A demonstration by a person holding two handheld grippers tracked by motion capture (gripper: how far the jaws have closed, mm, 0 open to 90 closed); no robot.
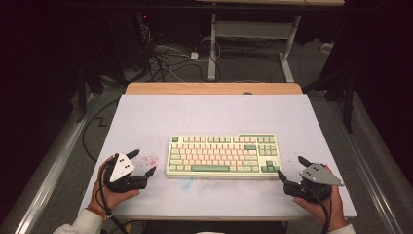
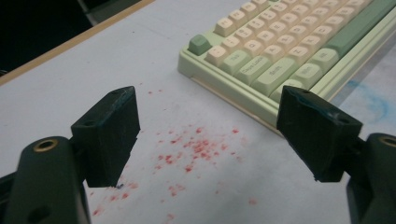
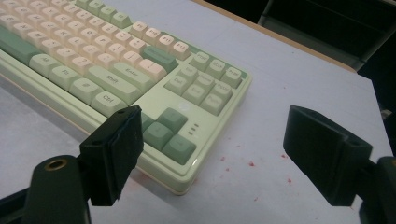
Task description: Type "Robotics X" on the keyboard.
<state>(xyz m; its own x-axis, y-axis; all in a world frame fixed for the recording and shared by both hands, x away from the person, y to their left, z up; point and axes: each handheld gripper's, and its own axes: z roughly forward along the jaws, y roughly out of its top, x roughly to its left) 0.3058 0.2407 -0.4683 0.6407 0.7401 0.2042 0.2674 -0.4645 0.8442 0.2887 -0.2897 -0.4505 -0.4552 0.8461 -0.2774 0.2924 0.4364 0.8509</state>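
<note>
A: What is on the table (image 1: 146, 112)?

B: A keyboard (image 1: 223, 156). It is pale green with cream and pink keys, and it lies flat in the middle of the white table top, a bit nearer the person's side.

A: Where is the left gripper (image 1: 144, 162)?

B: It is near the left end of the keyboard, close to the near edge of the table. A hand (image 1: 111, 195) holds it from below. Its 2 black jaws are spread wide, with nothing between them. In the left gripper view, the left gripper (image 2: 208, 135) has bare table between its jaws, and the keyboard's (image 2: 299, 46) corner is just past the far jaw.

A: What are those red dots?

B: Small red specks (image 2: 196, 149) on the table, right under the left gripper. In the high view, the red specks (image 1: 152, 160) sit just beside the keyboard's left end.

A: And the right gripper (image 1: 291, 168)?

B: It is by the right end of the keyboard, held by the other hand (image 1: 324, 204). Its jaws are wide apart too and hold nothing. In the right gripper view, the right gripper (image 3: 233, 156) has 1 jaw in front of the keyboard's (image 3: 140, 79) near right corner, and the other jaw over bare table.

A: Is anything touching the keyboard?

B: I cannot tell if that 1 jaw touches it.
</note>
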